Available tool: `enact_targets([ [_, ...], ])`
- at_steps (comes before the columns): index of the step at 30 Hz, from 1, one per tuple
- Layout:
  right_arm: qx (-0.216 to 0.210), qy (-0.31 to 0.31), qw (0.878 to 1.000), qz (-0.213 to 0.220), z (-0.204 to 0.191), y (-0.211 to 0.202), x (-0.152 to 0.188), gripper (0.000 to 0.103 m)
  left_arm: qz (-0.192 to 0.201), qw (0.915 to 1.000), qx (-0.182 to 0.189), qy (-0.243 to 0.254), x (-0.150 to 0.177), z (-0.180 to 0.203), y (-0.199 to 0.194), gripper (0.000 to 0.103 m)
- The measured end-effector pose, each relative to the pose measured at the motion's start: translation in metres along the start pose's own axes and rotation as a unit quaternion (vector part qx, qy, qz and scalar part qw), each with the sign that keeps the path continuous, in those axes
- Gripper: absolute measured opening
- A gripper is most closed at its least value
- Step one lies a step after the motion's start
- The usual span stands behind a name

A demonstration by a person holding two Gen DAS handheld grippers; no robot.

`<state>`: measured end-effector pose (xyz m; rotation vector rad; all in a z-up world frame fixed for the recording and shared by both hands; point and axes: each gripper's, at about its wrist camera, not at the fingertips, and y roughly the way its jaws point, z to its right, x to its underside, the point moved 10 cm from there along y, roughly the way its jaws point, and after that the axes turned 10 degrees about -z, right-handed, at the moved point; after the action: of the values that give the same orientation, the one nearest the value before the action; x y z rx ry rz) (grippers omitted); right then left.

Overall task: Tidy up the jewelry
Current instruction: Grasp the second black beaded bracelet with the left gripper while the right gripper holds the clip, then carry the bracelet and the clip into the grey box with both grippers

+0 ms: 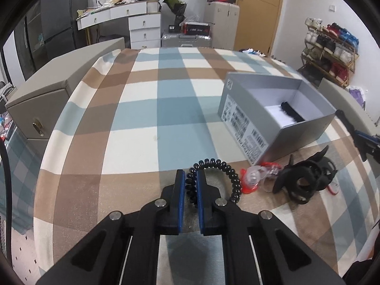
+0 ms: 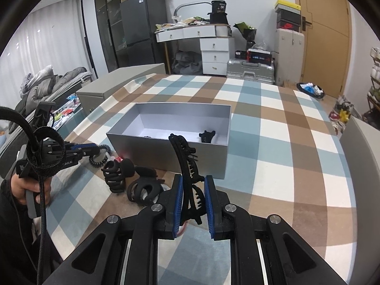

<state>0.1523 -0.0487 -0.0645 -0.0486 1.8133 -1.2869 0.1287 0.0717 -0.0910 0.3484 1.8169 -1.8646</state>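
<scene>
My left gripper (image 1: 190,173) is shut on a black spiral hair tie (image 1: 234,174), whose loop hangs to the right of the fingers over the checked cloth. My right gripper (image 2: 193,181) is shut on a long black claw clip (image 2: 184,156) that stands up between the blue pads. The open grey box (image 2: 166,153) lies just beyond; a small black clip (image 2: 207,136) rests inside it. In the left wrist view the box (image 1: 247,109) holds a black item (image 1: 291,111). More black claw clips (image 2: 118,173) lie in a pile in front of the box.
A red and clear small item (image 1: 251,178) lies beside the black clips (image 1: 301,178). Grey cabinets (image 1: 40,104) stand at the table's left edge. The checked tablecloth (image 1: 152,109) stretches far left of the box.
</scene>
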Motion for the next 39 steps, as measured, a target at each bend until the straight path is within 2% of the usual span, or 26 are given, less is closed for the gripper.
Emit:
enact_targets([
  [10, -0.004, 0.016, 1.0, 0.02, 0.005, -0.01, -0.005, 0.017, 0.057, 0.998, 0.027, -0.009, -0.018, 0.009, -0.031, 0.005],
  [17, -0.03, 0.047, 0.998, 0.035, 0.007, -0.012, -0.012, 0.017, 0.107, 0.993, 0.048, -0.012, -0.038, 0.023, -0.053, 0.005],
  [27, -0.068, 0.091, 0.992, 0.053, 0.015, -0.009, -0.037, 0.017, 0.113, 0.9913, 0.067, -0.013, -0.063, 0.044, -0.041, 0.005],
  [35, -0.1, 0.109, 0.987, 0.068, 0.019, 0.005, -0.062, 0.017, 0.113, 0.9922, 0.052, 0.002, -0.079, 0.062, -0.024, 0.005],
  [39, -0.107, 0.118, 0.986, 0.052, 0.019, 0.023, -0.068, 0.017, 0.102, 0.9935, 0.051, 0.005, -0.081, 0.068, -0.012, 0.005],
])
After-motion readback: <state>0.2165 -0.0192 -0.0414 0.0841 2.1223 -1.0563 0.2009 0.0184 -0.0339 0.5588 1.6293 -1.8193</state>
